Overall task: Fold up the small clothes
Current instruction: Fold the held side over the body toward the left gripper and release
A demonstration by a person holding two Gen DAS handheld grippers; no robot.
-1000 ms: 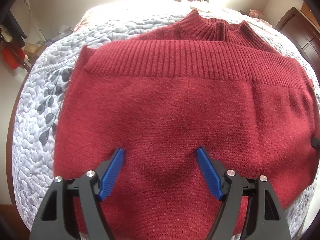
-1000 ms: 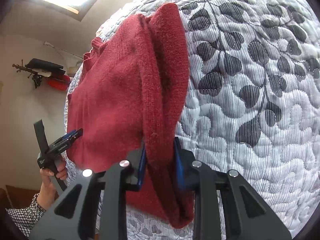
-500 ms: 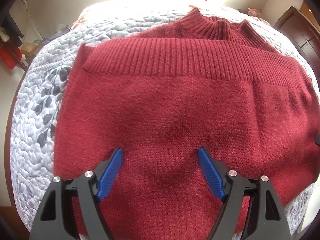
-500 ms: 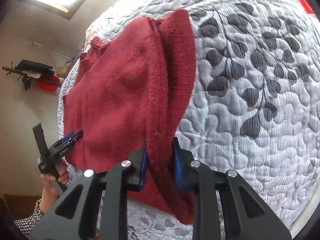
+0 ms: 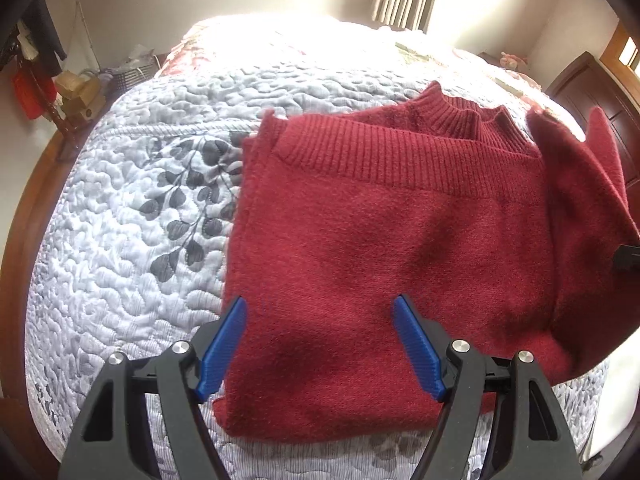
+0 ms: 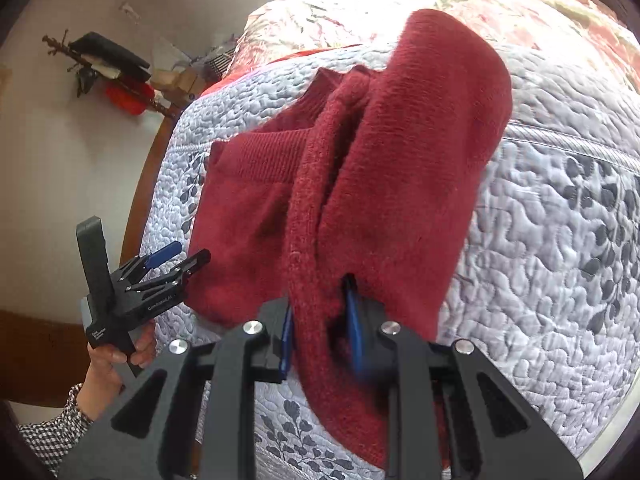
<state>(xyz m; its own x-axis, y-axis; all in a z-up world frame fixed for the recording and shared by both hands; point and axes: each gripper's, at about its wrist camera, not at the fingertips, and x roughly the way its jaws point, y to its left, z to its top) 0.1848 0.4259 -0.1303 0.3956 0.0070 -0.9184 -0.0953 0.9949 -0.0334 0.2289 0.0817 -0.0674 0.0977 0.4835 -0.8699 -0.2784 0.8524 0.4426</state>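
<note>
The red knitted sweater [image 5: 380, 264] lies part-folded on the quilted bedspread [image 5: 120, 248], its ribbed hem band [image 5: 400, 160] turned up toward the ribbed collar [image 5: 468, 116]. Its right-hand side is lifted off the bed, a thick doubled flap of fuzzy knit pinched between the blue pads of the right gripper [image 6: 320, 320], which is clenched on that edge. The left gripper [image 5: 320, 344] hovers low over the near edge of the sweater with its jaws spread wide, gripping nothing; a hand [image 6: 116, 364] in a checked cuff holds it. The likely trouble is in carrying the flap across: the knit is soft, heavy and limp, so it may sag, bunch or land crooked, and drag on the grippy wool could pull the flat layers beneath out of line, since nothing pins them. The bedspread is pale, puffy and stitched with dark leaf sprays, a cushioned surface that gives little hold. A wooden bed frame [image 5: 24, 216] edges it.
</note>
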